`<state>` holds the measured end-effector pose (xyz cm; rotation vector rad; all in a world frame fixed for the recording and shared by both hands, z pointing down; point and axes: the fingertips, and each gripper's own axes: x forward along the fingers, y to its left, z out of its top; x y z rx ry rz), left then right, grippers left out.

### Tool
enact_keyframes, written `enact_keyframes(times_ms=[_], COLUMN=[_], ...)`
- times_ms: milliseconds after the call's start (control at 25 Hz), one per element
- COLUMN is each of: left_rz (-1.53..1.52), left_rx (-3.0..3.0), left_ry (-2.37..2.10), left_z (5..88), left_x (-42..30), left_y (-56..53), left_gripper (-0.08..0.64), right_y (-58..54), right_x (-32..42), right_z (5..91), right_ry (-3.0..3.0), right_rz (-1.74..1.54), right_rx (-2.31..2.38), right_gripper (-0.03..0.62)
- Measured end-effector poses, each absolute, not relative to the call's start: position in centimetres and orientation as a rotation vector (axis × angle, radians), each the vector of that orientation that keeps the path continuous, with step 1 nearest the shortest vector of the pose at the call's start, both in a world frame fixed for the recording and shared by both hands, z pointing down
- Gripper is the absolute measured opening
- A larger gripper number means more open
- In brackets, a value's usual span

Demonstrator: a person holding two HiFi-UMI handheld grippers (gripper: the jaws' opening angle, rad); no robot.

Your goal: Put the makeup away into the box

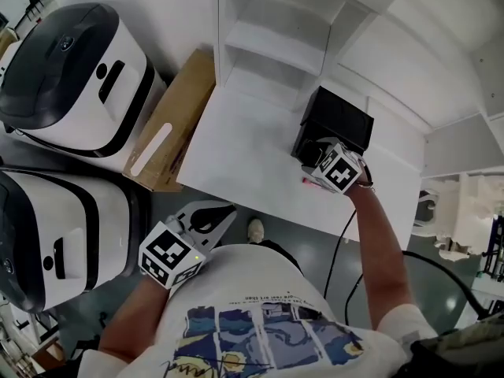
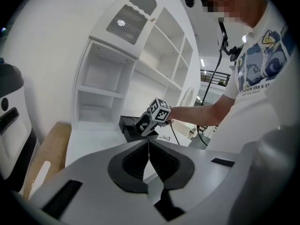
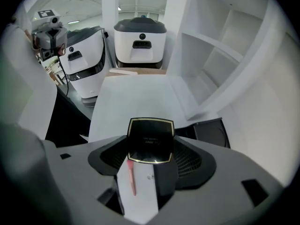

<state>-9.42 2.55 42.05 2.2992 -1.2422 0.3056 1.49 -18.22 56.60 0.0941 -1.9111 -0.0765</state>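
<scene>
The white table (image 1: pixel 236 144) bears a white shelf unit (image 1: pixel 272 30) at its back and, near it, the black box (image 1: pixel 340 118). Two white-and-black machines (image 1: pixel 71 77) stand off the table's side, with a cardboard sheet (image 1: pixel 177 116) between them and it. The left gripper (image 2: pixel 149 157) hovers off the near edge, jaws pressed together on nothing. The right gripper (image 3: pixel 152 154), just beside the box, is clamped on a gold-rimmed black compact (image 3: pixel 151 136) – above the tabletop, outside the box – over a thin pink stick (image 3: pixel 131 176)
</scene>
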Motion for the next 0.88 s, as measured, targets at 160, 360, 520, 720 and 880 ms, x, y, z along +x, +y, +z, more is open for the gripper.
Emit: enact_keyframes(times_ms=[160, 360, 520, 720, 880], left_rz=[0.311, 0.317, 0.317, 0.307, 0.294], left_rx=[2.292, 2.256, 2.217, 2.172, 2.145], left_ry=[-1.256, -1.306, -1.345, -1.385, -1.405], left_z=[41.9, 41.9, 42.0, 42.3, 42.5], left_x=[-8.8, -9.2, -9.5, -9.9, -10.1], left_y=[1.8, 1.5, 1.4, 1.7, 1.8], left_gripper=[0.014, 0.014, 0.014, 0.014, 0.014], right_y=[-21.8, -24.2, -25.7, -26.3, -25.9], right_x=[4.3, 5.1, 4.9, 4.0, 3.6], right_z=[58.1, 60.3, 61.9, 63.9, 64.8], right_ry=[-1.868, -1.83, -1.808, -1.788, -1.764], right_rz=[-0.066, -0.036, -0.038, -0.039, -0.054], right_rx=[0.138, 0.154, 0.168, 0.184, 0.178], right_gripper=[0.318, 0.318, 0.318, 0.318, 0.318])
